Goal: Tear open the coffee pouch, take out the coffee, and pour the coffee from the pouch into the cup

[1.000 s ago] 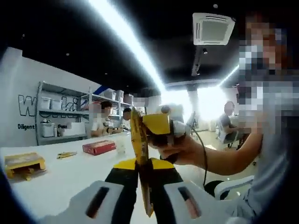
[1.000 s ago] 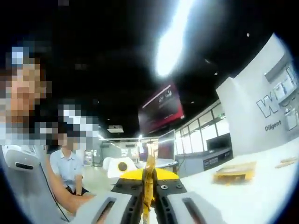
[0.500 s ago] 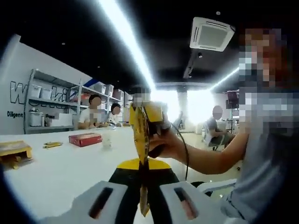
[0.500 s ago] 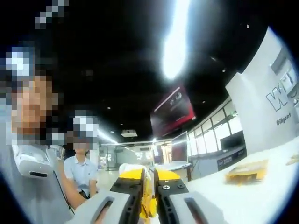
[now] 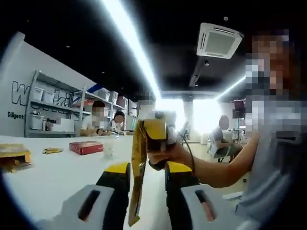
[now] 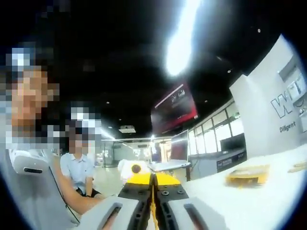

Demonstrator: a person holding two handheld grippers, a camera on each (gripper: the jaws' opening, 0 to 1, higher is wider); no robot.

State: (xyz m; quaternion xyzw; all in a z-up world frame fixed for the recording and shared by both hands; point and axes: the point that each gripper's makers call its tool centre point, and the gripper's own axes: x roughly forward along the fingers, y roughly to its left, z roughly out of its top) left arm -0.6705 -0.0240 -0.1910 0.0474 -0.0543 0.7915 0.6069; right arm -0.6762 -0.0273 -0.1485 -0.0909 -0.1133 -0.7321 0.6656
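Observation:
A yellow coffee pouch (image 5: 138, 167) hangs edge-on and slightly tilted in the left gripper view. It passes between the spread jaws of my left gripper (image 5: 148, 168), which is open and not pinching it. My right gripper (image 5: 154, 130), held by a hand, grips the pouch's upper end above the left jaws. In the right gripper view, my right gripper (image 6: 153, 178) is shut, with a thin yellow edge of the pouch (image 6: 154, 211) between its jaws. A small pale cup (image 5: 108, 149) stands far back on the white table (image 5: 57, 177).
A red box (image 5: 85, 147) and a yellow box (image 5: 13, 154) lie on the table's far side; the yellow box (image 6: 247, 173) also shows in the right gripper view. Shelving (image 5: 53, 112) lines the wall. People sit behind the table and to the right.
My left jaws, earlier shut on the pouch, have spread apart. The pouch now hangs from the right gripper alone and leans a little to the left.

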